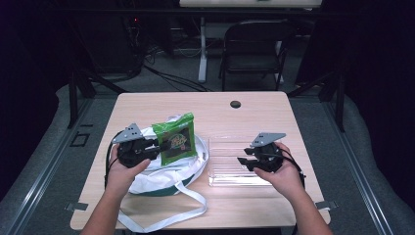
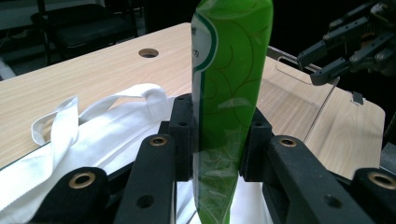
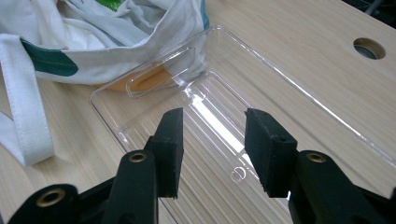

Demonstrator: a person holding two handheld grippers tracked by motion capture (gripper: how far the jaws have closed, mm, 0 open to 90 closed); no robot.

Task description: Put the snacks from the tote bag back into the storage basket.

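A: Status of the left tongs (image 1: 155,145)?

B: Clamped on the green snack pouch (image 1: 176,138). In the left gripper view both pads press flat against the pouch (image 2: 229,93), which stands upright between them. The pouch is held above the white cloth bag (image 1: 164,176), clear of the table (image 1: 215,107).

A: And the right tongs (image 1: 243,163)?

B: Parted, nothing between them. In the right gripper view they (image 3: 212,144) hover over the ribbed floor of the clear plastic tray (image 3: 261,88) without contact.

A: Position of the tray relative to the bag?

B: The tray (image 1: 230,166) lies flat on the table, just to the right of the bag. In the right gripper view the bag's edge (image 3: 116,51) lies against the tray's far corner, at the handle cut-out.

A: Surrounding items?

B: One white bag strap (image 1: 161,220) trails over the near table edge. The bag has a dark green panel (image 3: 49,63) on its side. A round cable hole (image 1: 235,104) sits near the far edge of the table. Behind the table stands a dark folding chair (image 1: 254,46), and cables (image 1: 171,78) lie on the floor there.

A: Obstructions between pouch and tray?

B: The bag's raised rim and the tray's near wall lie between them; the right tongs (image 2: 336,51) hang over the tray
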